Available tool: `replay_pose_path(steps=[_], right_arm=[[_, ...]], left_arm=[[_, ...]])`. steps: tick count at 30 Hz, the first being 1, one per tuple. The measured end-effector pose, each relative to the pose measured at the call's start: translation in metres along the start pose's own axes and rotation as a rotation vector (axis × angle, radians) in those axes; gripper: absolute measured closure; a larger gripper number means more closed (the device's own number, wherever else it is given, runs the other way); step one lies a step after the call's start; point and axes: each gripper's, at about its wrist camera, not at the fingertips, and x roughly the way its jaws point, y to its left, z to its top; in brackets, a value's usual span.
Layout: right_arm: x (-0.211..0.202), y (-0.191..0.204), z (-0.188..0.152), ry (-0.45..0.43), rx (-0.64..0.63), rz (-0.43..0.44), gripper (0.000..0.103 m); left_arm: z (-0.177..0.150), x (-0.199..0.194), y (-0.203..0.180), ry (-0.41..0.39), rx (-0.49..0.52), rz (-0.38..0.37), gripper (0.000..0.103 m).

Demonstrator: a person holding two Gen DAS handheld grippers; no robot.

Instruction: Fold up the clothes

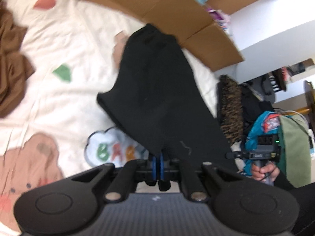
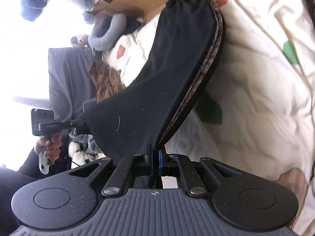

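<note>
The left gripper (image 1: 159,164) is clamping one edge of the black garment (image 1: 157,98), and the right gripper (image 2: 154,158) is pinching another edge, so the cloth is stretching between them above the cream quilt (image 1: 65,45), with a brown garment (image 1: 11,63) lying at the quilt's edge.

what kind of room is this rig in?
Most likely a lived-in bedroom, working on a bed. A cream quilt with cartoon bear patches lies under the black garment. Cardboard boxes stand along its far edge, and bags and clothes are piled beside it.
</note>
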Motion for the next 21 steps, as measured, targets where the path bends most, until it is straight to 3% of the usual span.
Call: replay_pose_path(steps=[8,21], right_arm=[[0.005,-0.025,-0.017,0.063,0.044,-0.127,0.101],[0.025,-0.057,-0.028,0.105,0.079,-0.232,0.101]], left_arm=[[-0.039,0.066,0.025,0.143,-0.058,0.005,0.099],[-0.056,0.135,0.056,0.251,-0.061,0.030,0.099]])
